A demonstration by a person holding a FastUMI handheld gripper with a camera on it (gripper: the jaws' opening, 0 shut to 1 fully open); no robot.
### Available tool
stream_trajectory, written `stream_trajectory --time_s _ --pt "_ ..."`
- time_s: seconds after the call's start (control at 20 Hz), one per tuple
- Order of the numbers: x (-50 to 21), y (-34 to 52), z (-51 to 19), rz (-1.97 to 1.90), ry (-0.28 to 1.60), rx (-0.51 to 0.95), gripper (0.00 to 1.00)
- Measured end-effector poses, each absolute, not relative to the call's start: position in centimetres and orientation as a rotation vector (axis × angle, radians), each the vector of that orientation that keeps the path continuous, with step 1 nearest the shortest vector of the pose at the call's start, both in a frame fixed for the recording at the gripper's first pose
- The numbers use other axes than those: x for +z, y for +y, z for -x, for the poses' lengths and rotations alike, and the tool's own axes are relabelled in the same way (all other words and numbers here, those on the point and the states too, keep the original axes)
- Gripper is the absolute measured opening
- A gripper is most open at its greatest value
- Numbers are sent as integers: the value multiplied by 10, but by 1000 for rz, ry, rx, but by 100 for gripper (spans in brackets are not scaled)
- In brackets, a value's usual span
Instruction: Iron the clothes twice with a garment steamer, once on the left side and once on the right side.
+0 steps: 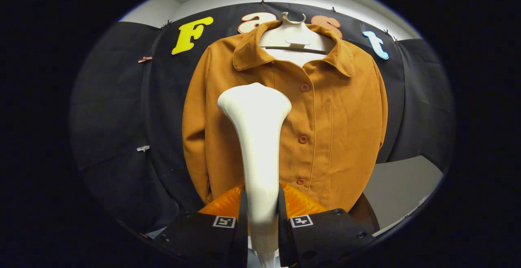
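Clamped between both fingers of the claw (262, 219), the handle of a white garment steamer (256, 138) is rising straight ahead, the two fingers pressing on it from either side.

Its long axis is running upward and away from the fingers, narrow at the grip and flaring to a broad rounded head at the top. That head is pointing toward a mustard-brown jacket (325, 129), and only the steamer's smooth back is facing this way. The head is sitting level with the jacket's chest, just beside the button placket and over the panel on the viewer's left; whether it is touching the cloth or hovering short of it is impossible to tell.

Hanging from a pale hanger (294, 36) against the booth's dark cloth wall, the jacket is buttoned down the front with its collar spread and both sleeves drooping at the sides. Behind it, a pale table (399, 186) is showing past the hem.

No steam is visible, and the fabric is giving no clue as to which passes are finished. Judging by the position alone, the work appears to be on one side of the front, near the top of a stroke, with at least the opposite panel beyond the buttons probably left to do.
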State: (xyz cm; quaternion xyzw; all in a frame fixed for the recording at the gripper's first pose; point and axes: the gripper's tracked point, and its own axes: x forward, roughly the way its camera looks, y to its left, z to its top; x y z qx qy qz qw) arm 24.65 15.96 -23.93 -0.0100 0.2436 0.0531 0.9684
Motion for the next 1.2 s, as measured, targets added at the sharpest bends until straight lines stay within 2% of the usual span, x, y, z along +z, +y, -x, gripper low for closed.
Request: stream_trajectory --time_s 0.55,1.2 --pt "-334 174 -238 -29 755 122 34" --pt "-416 173 -187 -37 980 116 34"
